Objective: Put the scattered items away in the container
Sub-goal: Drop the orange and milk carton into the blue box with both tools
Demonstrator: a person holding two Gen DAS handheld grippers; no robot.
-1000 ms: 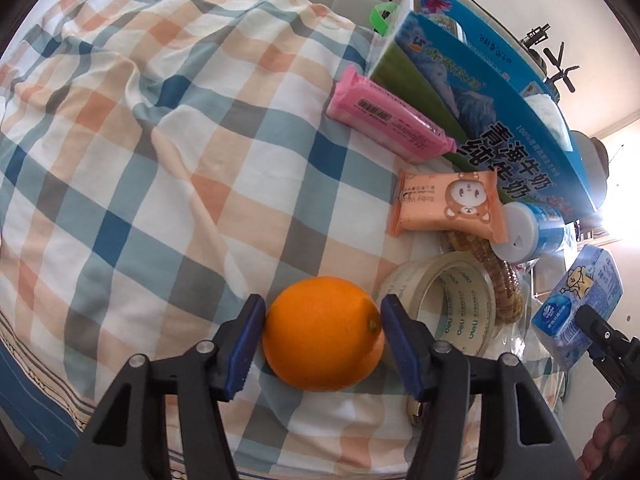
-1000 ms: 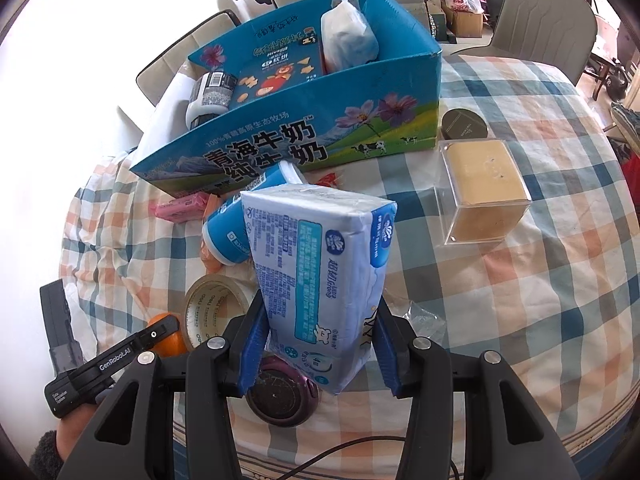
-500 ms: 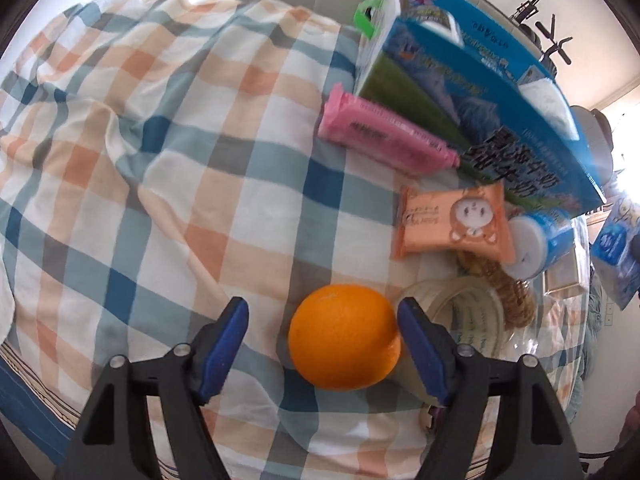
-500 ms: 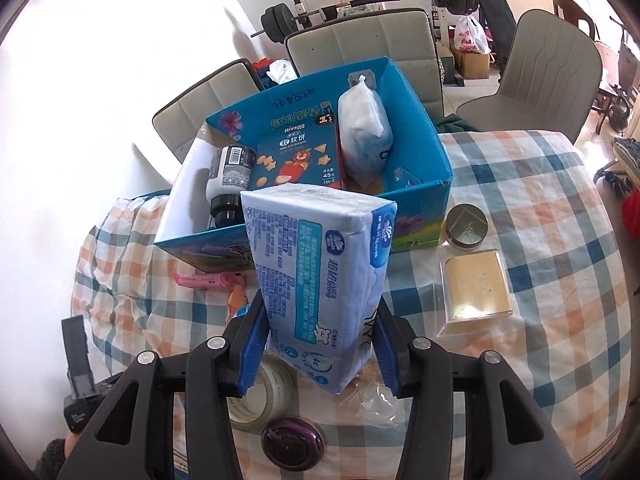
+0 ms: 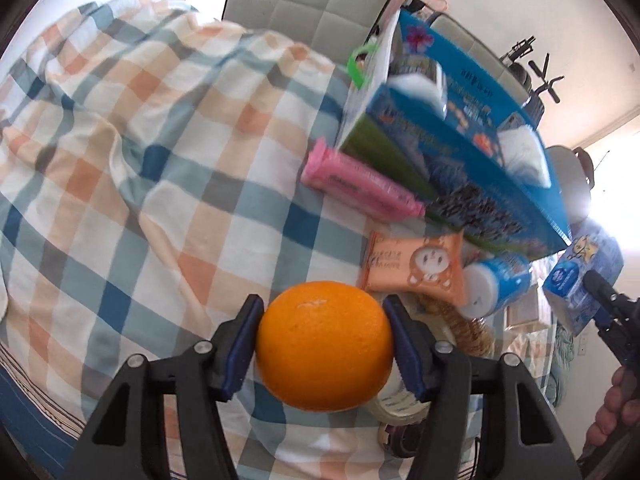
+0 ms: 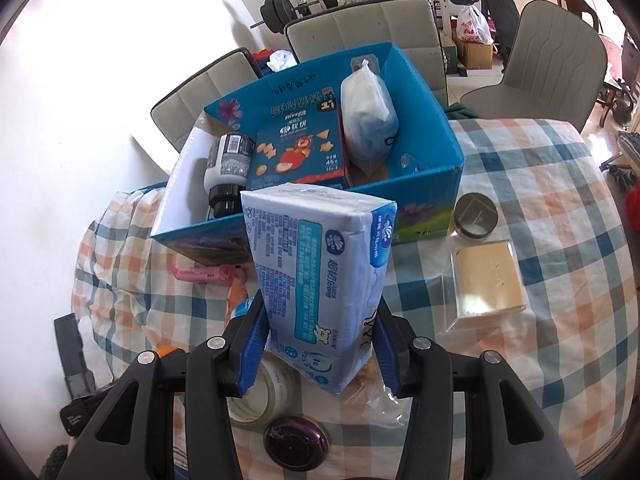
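My left gripper (image 5: 322,346) is shut on an orange (image 5: 324,344) and holds it above the checked tablecloth. My right gripper (image 6: 320,344) is shut on a pale blue tissue pack (image 6: 320,276), held upright in the air in front of the open blue carton (image 6: 448,136). The carton holds a biscuit box (image 6: 298,148), a dark-capped bottle (image 6: 228,164) and a white bag (image 6: 368,112). In the left wrist view the carton (image 5: 500,200) lies at the upper right, and the tissue pack (image 5: 576,280) shows at the right edge.
A pink packet (image 5: 360,184), an orange wipes pack (image 5: 416,268), a blue-white tub (image 5: 496,284), a tape roll (image 6: 264,396), a purple lid (image 6: 296,444), a round tin (image 6: 476,216) and a clear box (image 6: 486,280) lie on the table. Chairs (image 6: 552,64) stand behind.
The left gripper opened around the orange, then shut on it and lifted it. The right gripper rose with the tissue pack, and the carton's inside came into view.
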